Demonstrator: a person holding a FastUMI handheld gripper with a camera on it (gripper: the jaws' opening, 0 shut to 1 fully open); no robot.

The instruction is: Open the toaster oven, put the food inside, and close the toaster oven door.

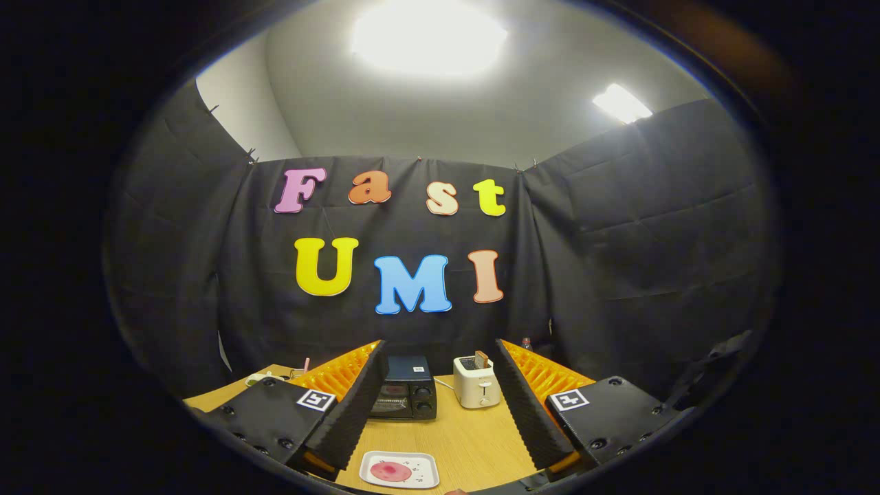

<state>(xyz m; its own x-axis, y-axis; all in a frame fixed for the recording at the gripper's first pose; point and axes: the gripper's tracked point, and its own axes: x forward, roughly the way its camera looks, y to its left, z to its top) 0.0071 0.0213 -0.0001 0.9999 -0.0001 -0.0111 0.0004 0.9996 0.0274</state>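
Observation:
A small black toaster oven [405,395] stands at the back of the wooden table [467,440], its door closed, partly hidden behind my left finger. A white plate [401,470] with a round pink piece of food [390,471] lies on the table close in, between the fingers. My gripper [440,354] is open and holds nothing. Its two fingers [357,402] are spread wide above the table. The oven sits well beyond the fingertips.
A white pop-up toaster [476,381] with a slice of bread [482,359] in it stands just right of the oven. Small items including a white cable [265,377] lie at the table's far left. Black cloth walls close in the booth.

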